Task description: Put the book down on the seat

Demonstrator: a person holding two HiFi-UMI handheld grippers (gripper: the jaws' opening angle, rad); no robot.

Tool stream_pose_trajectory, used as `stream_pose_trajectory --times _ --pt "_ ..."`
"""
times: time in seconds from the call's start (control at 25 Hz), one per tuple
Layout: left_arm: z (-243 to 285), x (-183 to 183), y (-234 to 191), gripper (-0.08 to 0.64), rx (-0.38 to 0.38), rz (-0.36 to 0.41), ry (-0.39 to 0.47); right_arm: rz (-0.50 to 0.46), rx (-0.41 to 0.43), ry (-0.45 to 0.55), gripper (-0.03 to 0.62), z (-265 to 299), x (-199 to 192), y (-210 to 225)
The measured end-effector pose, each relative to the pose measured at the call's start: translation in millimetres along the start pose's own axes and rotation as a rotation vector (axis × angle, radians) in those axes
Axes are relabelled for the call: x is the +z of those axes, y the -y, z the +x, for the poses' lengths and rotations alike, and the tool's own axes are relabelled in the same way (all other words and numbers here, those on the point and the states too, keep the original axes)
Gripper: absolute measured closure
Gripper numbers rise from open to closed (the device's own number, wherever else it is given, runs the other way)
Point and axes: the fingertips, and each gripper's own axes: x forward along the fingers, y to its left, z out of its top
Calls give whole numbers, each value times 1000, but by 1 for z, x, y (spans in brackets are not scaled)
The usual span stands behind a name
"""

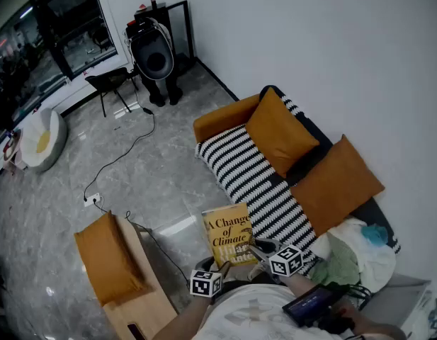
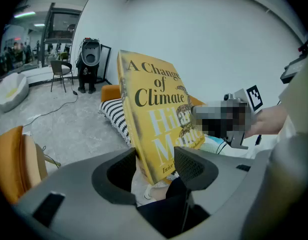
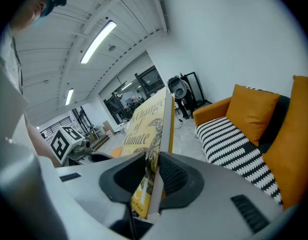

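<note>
Head view: the book hangs clear of the striped seat, just off the seat's front edge near its right end, with my left gripper under its lower edge and my right gripper at its right side, the side nearer the seat. Left gripper view: the book stands upright, long axis vertical, its lower corner between the jaws of my left gripper; these jaws stand wide apart and I see no pad pressing on the cover. Right gripper view: my right gripper has its jaws clamped on the book across its thickness, and the seat lies ahead and to the right. I judge that the book must travel rightward and tip flat.
</note>
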Motion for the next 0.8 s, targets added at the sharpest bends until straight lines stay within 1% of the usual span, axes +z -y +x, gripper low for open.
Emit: stream_pose_trajectory --times 0.24,0.48,0.8 --pt "-22 -5 9 311 -2 -3 13 -20 19 21 494 -11 5 -23" --pt "-29 7 7 313 -1 32 48 -47 13 56 494 -13 17 -28" --pt "-37 2 5 314 -1 54 58 -61 15 74 494 -14 15 -38"
